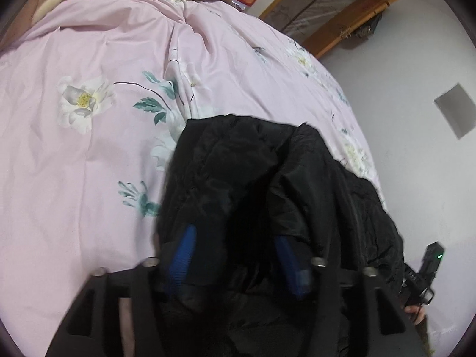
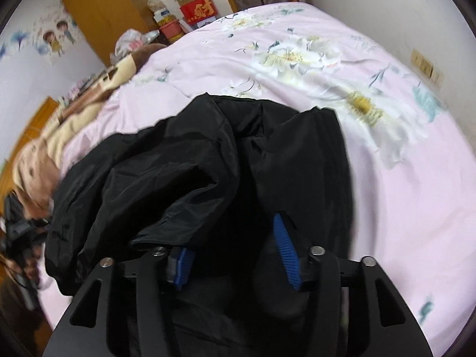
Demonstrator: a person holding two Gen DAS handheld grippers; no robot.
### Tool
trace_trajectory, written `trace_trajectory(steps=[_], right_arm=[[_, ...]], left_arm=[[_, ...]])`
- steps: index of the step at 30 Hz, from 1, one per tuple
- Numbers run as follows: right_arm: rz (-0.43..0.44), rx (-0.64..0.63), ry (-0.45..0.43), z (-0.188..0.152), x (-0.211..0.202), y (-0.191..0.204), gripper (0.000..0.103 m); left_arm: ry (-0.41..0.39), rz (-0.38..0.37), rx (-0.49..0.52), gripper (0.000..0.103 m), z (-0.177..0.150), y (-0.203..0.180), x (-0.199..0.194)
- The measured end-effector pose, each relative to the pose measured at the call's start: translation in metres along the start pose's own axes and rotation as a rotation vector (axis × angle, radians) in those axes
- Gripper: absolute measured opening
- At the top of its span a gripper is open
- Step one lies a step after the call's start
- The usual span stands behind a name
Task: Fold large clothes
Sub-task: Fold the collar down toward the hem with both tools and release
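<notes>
A black padded jacket point(image 1: 267, 184) lies bunched on a pink floral bed cover point(image 1: 89, 148). My left gripper point(image 1: 235, 238) has its blue-padded fingers point(image 1: 183, 255) spread wide with jacket fabric draped over and between them. In the right wrist view the same jacket point(image 2: 208, 160) is heaped over my right gripper point(image 2: 235, 238), whose blue fingers point(image 2: 285, 253) also stand wide apart with cloth between them. Fabric hides the fingertips in both views. The right gripper also shows at the lower right of the left wrist view point(image 1: 425, 273). The left gripper shows at the left edge of the right wrist view point(image 2: 17, 232).
The pink cover point(image 2: 386, 148) spans the bed. A beige and brown plush blanket point(image 2: 59, 136) lies along its far side. A red box point(image 2: 199, 10) and cartons stand beyond the bed by a wooden wardrobe point(image 2: 101, 9). A white wall point(image 1: 416, 148) borders the bed.
</notes>
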State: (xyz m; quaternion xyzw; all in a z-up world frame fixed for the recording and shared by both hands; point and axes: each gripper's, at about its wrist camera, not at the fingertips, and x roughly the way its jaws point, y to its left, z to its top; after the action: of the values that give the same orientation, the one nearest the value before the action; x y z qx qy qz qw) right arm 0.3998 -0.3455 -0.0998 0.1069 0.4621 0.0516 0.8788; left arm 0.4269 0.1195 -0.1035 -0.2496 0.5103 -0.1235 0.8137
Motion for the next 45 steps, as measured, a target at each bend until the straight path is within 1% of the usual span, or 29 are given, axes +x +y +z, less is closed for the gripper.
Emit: trace_trajectory(steps=[2,3,4,5,6,7,8,9,10,11,12,13,14,15,17,19,20,22,25,27,29,30,33,34,36,38,41,43,45], right_arm=[[-0.033,-0.063,-0.009,-0.005,-0.007,0.009,0.053],[-0.053,-0.098,-0.014,-0.007,-0.01,0.013,0.053],[-0.087,-0.142,-0.026,-0.008,-0.012,0.019,0.055],[-0.16,-0.229,-0.055,-0.01,-0.013,0.03,0.061],[-0.209,-0.285,-0.071,-0.011,-0.013,0.036,0.062],[-0.258,-0.365,-0.095,-0.013,-0.015,0.046,0.062],[-0.289,-0.443,-0.114,-0.016,-0.016,0.057,0.062],[-0.315,-0.492,-0.121,-0.018,-0.017,0.062,0.062],[-0.364,-0.572,-0.13,-0.023,-0.016,0.069,0.062],[-0.408,-0.623,-0.129,-0.026,-0.015,0.071,0.062],[-0.486,-0.694,-0.114,-0.03,-0.01,0.074,0.062],[-0.524,-0.731,-0.107,-0.034,-0.009,0.073,0.062],[-0.555,-0.738,-0.093,-0.037,-0.011,0.069,0.062],[-0.559,-0.718,-0.083,-0.038,-0.013,0.065,0.062],[-0.497,-0.615,-0.076,-0.037,-0.027,0.056,0.062],[-0.418,-0.49,-0.12,-0.03,-0.045,0.052,0.062],[-0.337,-0.398,-0.157,-0.024,-0.054,0.052,0.062],[-0.218,-0.297,-0.184,-0.014,-0.059,0.059,0.062],[-0.098,-0.233,-0.214,0.001,-0.044,0.091,0.062],[-0.04,-0.241,-0.212,0.004,-0.026,0.116,0.062],[-0.007,-0.249,-0.192,0.005,-0.008,0.129,0.062],[0.001,-0.259,-0.177,0.004,0.006,0.135,0.062],[-0.028,-0.275,-0.128,-0.005,0.039,0.134,0.062],[-0.046,-0.265,-0.107,-0.009,0.048,0.127,0.062],[-0.055,-0.245,-0.08,-0.016,0.06,0.115,0.062],[-0.06,-0.265,-0.085,-0.022,0.066,0.111,0.061],[-0.113,-0.35,-0.089,-0.03,0.079,0.117,0.061],[-0.129,-0.355,-0.086,-0.033,0.083,0.116,0.061],[-0.123,-0.342,-0.077,-0.033,0.086,0.112,0.061]], left_arm=[[0.049,-0.003,0.022,0.062,-0.002,-0.002,0.002],[0.063,0.011,0.045,0.063,-0.004,-0.004,0.001],[0.061,0.044,0.072,0.066,-0.006,-0.006,-0.001],[0.056,0.082,0.113,0.072,-0.009,-0.01,-0.003],[0.046,0.097,0.149,0.073,-0.011,-0.014,-0.005],[0.045,0.074,0.166,0.073,-0.013,-0.018,-0.008],[0.052,0.039,0.171,0.073,-0.015,-0.021,-0.011],[0.05,0.028,0.172,0.074,-0.015,-0.023,-0.013],[0.046,0.03,0.181,0.074,-0.016,-0.027,-0.016],[0.041,0.043,0.207,0.075,-0.017,-0.032,-0.019],[0.027,0.054,0.238,0.075,-0.018,-0.038,-0.023],[0.016,0.062,0.26,0.075,-0.019,-0.043,-0.026],[0.005,0.063,0.277,0.075,-0.019,-0.048,-0.029],[-0.012,0.055,0.285,0.075,-0.019,-0.052,-0.032],[-0.044,0.045,0.294,0.075,-0.018,-0.064,-0.038],[-0.076,0.03,0.302,0.075,-0.017,-0.077,-0.038],[-0.094,0.033,0.31,0.075,-0.016,-0.086,-0.035],[-0.108,0.049,0.309,0.075,-0.014,-0.098,-0.025],[-0.082,0.024,0.261,0.075,-0.01,-0.108,-0.002],[-0.059,0.007,0.24,0.075,-0.012,-0.113,0.016],[-0.027,0.017,0.24,0.075,-0.016,-0.117,0.034],[-0.014,0.021,0.253,0.075,-0.019,-0.118,0.043],[-0.011,0.09,0.309,0.075,-0.028,-0.119,0.068],[-0.011,0.098,0.326,0.075,-0.03,-0.118,0.074],[-0.014,0.088,0.333,0.075,-0.034,-0.113,0.084],[-0.018,0.083,0.325,0.075,-0.037,-0.107,0.092],[-0.002,0.113,0.346,0.077,-0.042,-0.106,0.106],[-0.004,0.136,0.375,0.078,-0.045,-0.109,0.112],[-0.001,0.145,0.395,0.079,-0.048,-0.109,0.117]])
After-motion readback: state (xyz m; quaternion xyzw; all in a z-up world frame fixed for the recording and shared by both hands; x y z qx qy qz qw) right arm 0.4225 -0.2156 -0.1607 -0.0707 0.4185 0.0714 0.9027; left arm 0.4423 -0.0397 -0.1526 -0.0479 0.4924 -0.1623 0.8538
